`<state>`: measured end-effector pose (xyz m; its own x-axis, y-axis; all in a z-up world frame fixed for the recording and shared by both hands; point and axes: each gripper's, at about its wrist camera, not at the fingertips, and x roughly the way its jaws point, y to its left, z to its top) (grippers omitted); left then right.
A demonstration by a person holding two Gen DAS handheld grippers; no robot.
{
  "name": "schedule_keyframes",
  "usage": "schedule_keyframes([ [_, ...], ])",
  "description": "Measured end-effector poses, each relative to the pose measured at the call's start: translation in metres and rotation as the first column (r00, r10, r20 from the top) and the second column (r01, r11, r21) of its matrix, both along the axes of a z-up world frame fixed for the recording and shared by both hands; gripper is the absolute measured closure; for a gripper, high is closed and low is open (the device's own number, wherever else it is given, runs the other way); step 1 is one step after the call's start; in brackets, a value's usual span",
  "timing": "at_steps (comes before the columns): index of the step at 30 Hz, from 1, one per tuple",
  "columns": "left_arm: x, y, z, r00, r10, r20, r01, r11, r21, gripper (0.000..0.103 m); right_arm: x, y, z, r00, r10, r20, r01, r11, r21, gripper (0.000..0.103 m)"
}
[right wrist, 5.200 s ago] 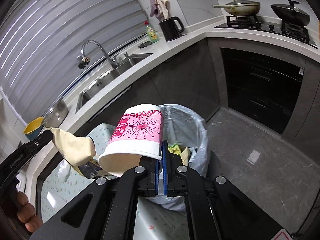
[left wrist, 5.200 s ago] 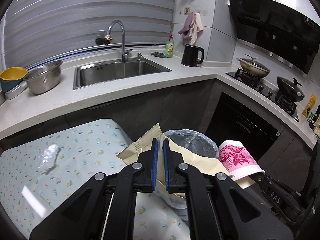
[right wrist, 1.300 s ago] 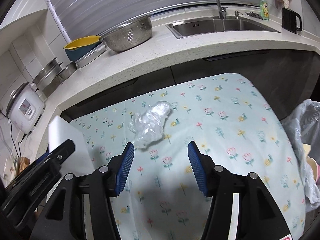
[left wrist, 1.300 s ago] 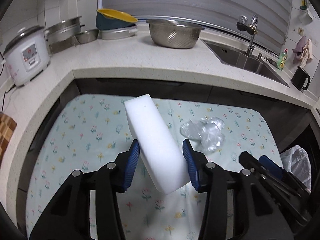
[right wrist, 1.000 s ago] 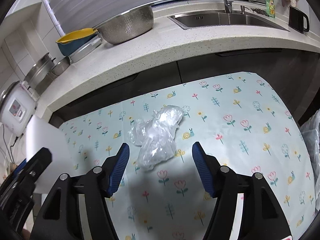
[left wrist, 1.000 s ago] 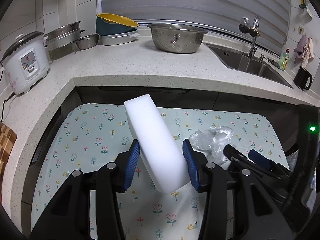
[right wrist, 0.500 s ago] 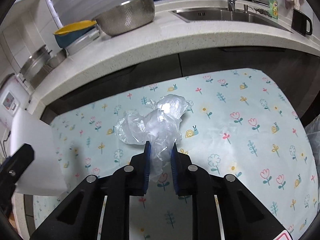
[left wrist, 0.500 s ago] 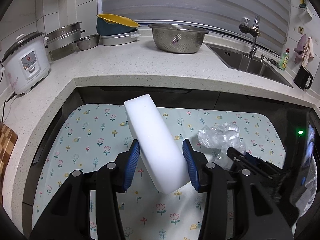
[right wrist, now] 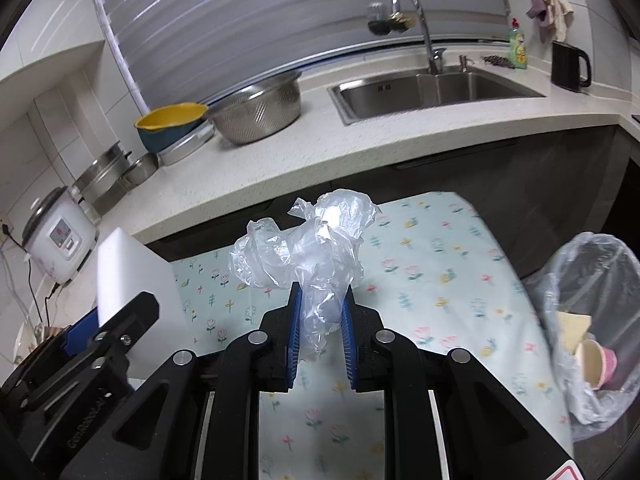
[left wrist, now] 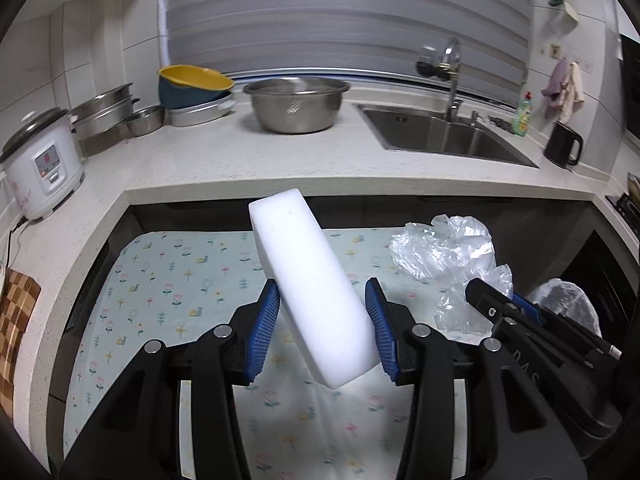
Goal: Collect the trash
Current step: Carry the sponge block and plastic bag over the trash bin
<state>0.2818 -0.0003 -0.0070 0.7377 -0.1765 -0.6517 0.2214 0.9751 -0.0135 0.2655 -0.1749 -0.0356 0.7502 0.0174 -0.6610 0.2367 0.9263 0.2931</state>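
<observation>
Flowered cloth covers the bench (right wrist: 432, 280) at frame centre. At lower centre the left gripper (left wrist: 325, 328) has its jaws clamped on a white foam block (left wrist: 308, 292), tilted for carrying. The right gripper (right wrist: 320, 332) pinches a crumpled plastic bag (right wrist: 308, 248), lifted clear, probably for the lined trash bin (right wrist: 596, 280) at right.

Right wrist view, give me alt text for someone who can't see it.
The right gripper pinches a crumpled clear plastic bag above a floral tablecloth. A lined trash bin stands at right; the left gripper holds a white foam block.
</observation>
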Motion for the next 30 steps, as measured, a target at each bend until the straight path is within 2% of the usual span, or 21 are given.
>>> schedule_keyframes([
  [11,-0.072,-0.097,0.01,0.985,-0.173,0.018,0.173,0.985,0.027,0.06,-0.092,-0.079,0.028,0.991,-0.124,0.054,0.126,0.991,-0.043,0.086],
  [22,-0.118,-0.188,0.007,0.95,-0.314,0.005,0.313,0.948,0.05,0.06,-0.165,-0.166,0.016,0.959,-0.278,0.049,0.278,0.96,-0.007,0.086],
  [30,-0.132,-0.242,-0.005,0.917,-0.399,-0.021,0.4,0.915,0.054,0.06,-0.194,-0.212,0.001,0.933,-0.359,0.029,0.359,0.933,0.014,0.086],
])
